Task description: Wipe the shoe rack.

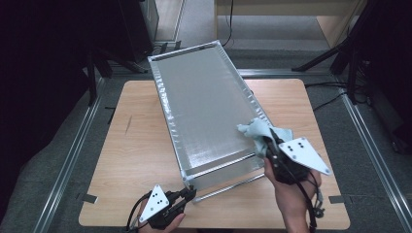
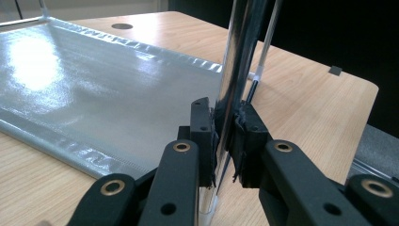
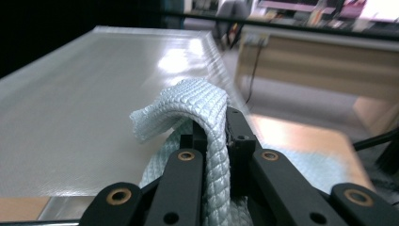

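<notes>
A metal-framed rack with a silver-grey fabric top (image 1: pixel 204 107) stands lengthwise on the wooden table (image 1: pixel 136 145). My left gripper (image 1: pixel 190 193) is at the rack's near left corner. In the left gripper view it (image 2: pixel 225 127) is shut on an upright chrome post (image 2: pixel 240 61) of the frame, with a grey fabric panel (image 2: pixel 94 84) spreading to the left. My right gripper (image 1: pixel 268 141) is at the rack's right edge, shut on a pale blue woven cloth (image 1: pixel 255 128). In the right gripper view the cloth (image 3: pixel 202 101) folds over between the jaws (image 3: pixel 216 136), above the grey top (image 3: pixel 84 103).
A thin chrome rod (image 1: pixel 228 187) of the frame runs low along the near end. Aluminium rails (image 1: pixel 73 150) flank the table on the floor. Dark stand legs (image 1: pixel 340 53) and a wooden desk (image 1: pixel 291 9) lie beyond the table. A round hole (image 2: pixel 122 26) marks the tabletop.
</notes>
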`<state>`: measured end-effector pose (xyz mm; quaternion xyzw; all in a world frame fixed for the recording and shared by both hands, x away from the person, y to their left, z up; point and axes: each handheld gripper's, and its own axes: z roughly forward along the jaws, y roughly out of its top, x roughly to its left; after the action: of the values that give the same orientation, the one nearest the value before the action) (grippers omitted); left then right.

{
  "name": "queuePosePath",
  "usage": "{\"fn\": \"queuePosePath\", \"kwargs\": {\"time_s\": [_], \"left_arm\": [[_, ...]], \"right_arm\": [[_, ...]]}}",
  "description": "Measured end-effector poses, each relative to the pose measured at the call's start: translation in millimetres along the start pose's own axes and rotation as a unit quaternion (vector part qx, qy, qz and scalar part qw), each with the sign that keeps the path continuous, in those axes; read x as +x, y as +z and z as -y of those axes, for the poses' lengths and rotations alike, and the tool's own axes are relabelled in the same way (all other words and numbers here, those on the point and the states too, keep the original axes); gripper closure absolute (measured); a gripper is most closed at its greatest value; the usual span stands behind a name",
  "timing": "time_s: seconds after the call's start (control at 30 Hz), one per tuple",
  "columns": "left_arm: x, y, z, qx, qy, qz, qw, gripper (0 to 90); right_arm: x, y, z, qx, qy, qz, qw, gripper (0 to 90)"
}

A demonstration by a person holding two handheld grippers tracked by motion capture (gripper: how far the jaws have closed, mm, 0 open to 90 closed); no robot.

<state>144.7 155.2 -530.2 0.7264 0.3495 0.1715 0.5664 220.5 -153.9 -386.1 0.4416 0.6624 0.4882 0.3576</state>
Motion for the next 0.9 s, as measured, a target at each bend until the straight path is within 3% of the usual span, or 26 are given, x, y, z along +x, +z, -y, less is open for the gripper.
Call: {"fn": "queuePosePath", "kwargs": {"time_s": [0.1,0.27,0.47,0.57,0.7,0.77,0.9], "left_arm": [[0.8,0.0,0.1,0.001,-0.003,0.004,1.0000,80.5],[0.9,0.0,0.0,0.001,-0.003,0.003,1.0000,80.4],[1.3,0.5,0.2,0.000,-0.008,0.006,1.0000,80.3],[0.9,0.6,0.2,-0.001,-0.007,0.005,1.0000,80.3],[2.0,0.4,-0.3,0.002,-0.002,0.008,1.0000,80.4],[1.8,0.3,-0.3,0.002,-0.001,0.007,1.0000,80.4],[1.5,0.2,-0.3,0.002,0.002,0.005,1.0000,80.4]], "right_arm": [[17.1,10.4,8.1,0.020,0.001,-0.026,0.9995,85.1],[56.5,16.8,13.8,0.026,-0.023,-0.068,0.9971,85.1],[100.0,14.6,15.7,0.023,-0.034,-0.130,0.9906,85.3],[110.5,13.4,15.7,0.023,-0.041,-0.145,0.9883,85.4],[102.3,13.6,15.5,0.021,-0.040,-0.147,0.9881,85.3],[93.9,13.0,15.2,0.022,-0.038,-0.131,0.9904,85.3],[63.7,11.8,15.7,0.021,-0.017,-0.097,0.9949,85.3]]}}
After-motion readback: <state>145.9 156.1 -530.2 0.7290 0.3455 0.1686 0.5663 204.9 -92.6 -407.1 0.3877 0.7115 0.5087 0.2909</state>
